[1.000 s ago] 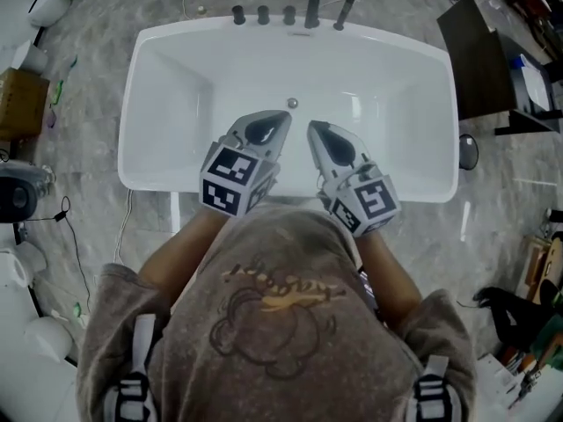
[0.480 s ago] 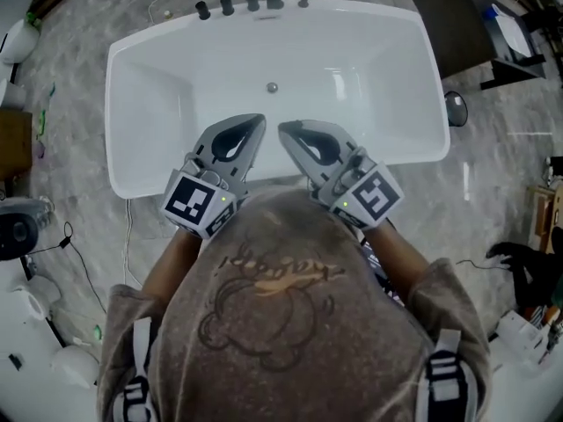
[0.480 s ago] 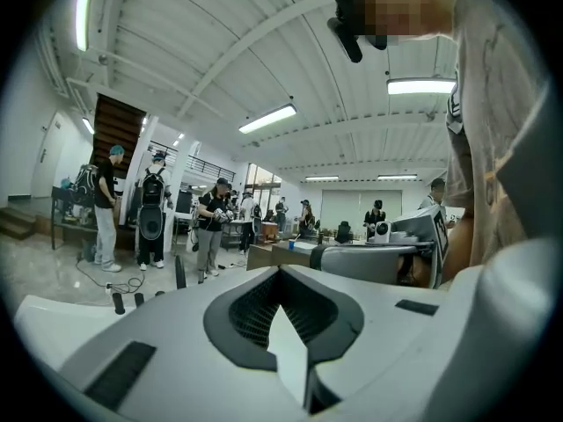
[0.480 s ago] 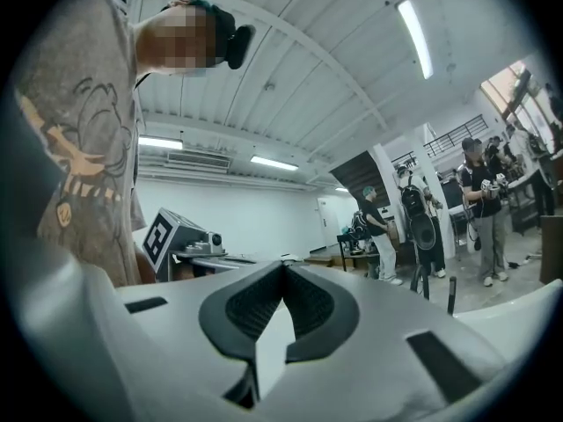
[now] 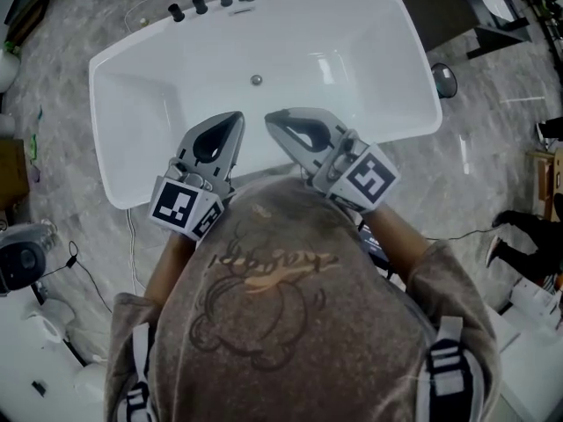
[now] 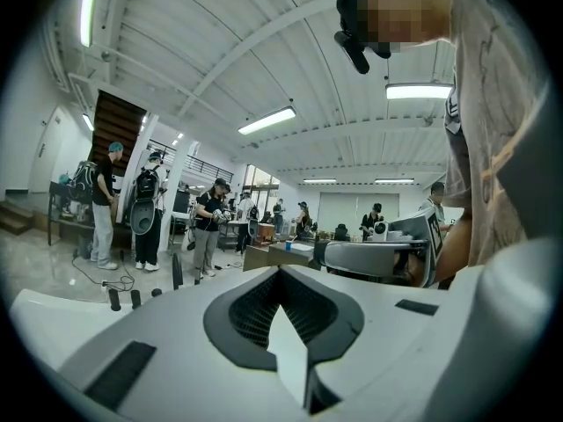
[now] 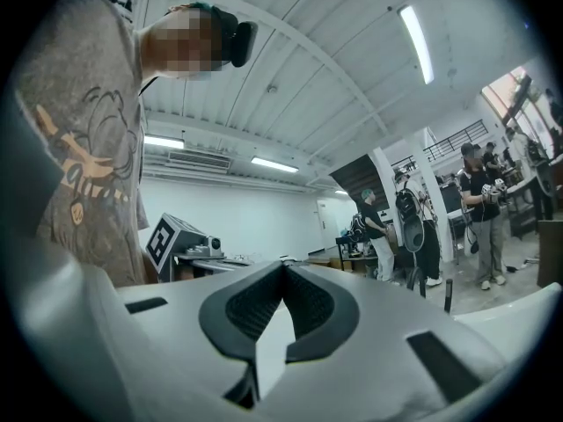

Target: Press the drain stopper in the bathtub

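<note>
Left claw [image 5: 236, 118] and right claw [image 5: 271, 118] closed, empty, over white bathtub [image 5: 141, 104]; drain stopper [image 5: 256, 80] apart; grey marble floor [image 5: 79, 25].

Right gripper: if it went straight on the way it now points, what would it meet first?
Probably nothing near: the right gripper points roughly level over the bathtub, between the left gripper and the taps. Its view shows open room ahead. Depth is unclear; it passes close to the left gripper's tip.
</note>
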